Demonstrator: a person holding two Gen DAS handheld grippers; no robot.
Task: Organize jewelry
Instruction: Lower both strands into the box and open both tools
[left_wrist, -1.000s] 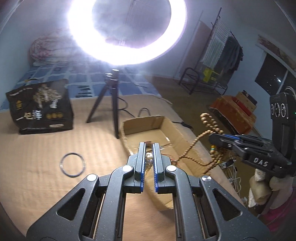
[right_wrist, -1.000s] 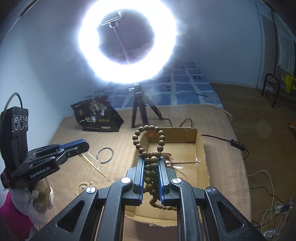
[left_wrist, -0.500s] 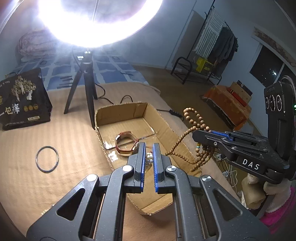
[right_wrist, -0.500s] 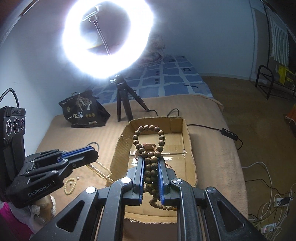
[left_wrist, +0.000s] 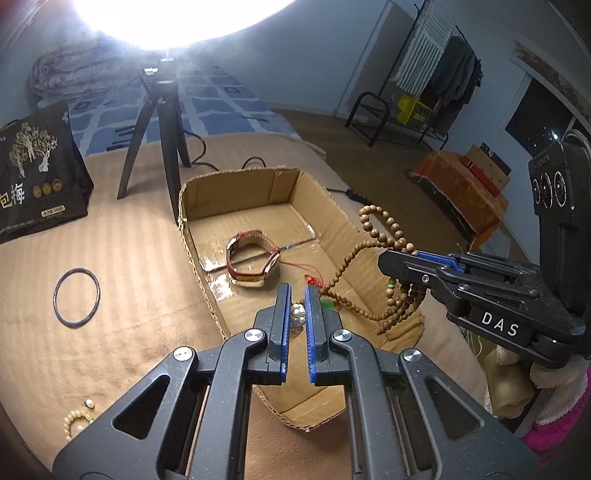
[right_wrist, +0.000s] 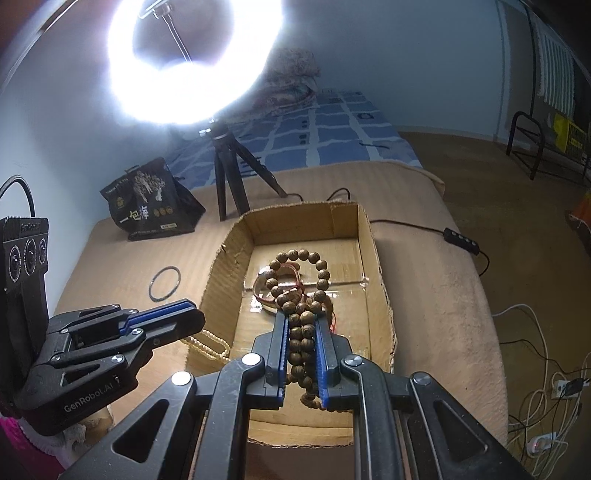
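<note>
"DAS" stands in white on the right claw (left_wrist: 402, 264) body, and "GenRobot.AI" on the left claw (right_wrist: 192, 317) body. The black bag (right_wrist: 151, 201), left of the tripod (right_wrist: 231, 173), carries the white characters "一包梅"; its smaller print is unreadable.

The left gripper (left_wrist: 296, 301) pinches a pale pearl strand (left_wrist: 297, 314) between its blue pads, above the near end of the cardboard box (left_wrist: 236, 177). Inside the box lies a red-edged bangle (left_wrist: 253, 263) (on glossy tape). To the right, the right gripper (left_wrist: 397, 264) holds a wooden bead string (left_wrist: 373, 236) that loops above and dangles over the box's right wall. A dark ring (left_wrist: 77, 297) lies on the tan blanket (left_wrist: 129, 258).
</note>
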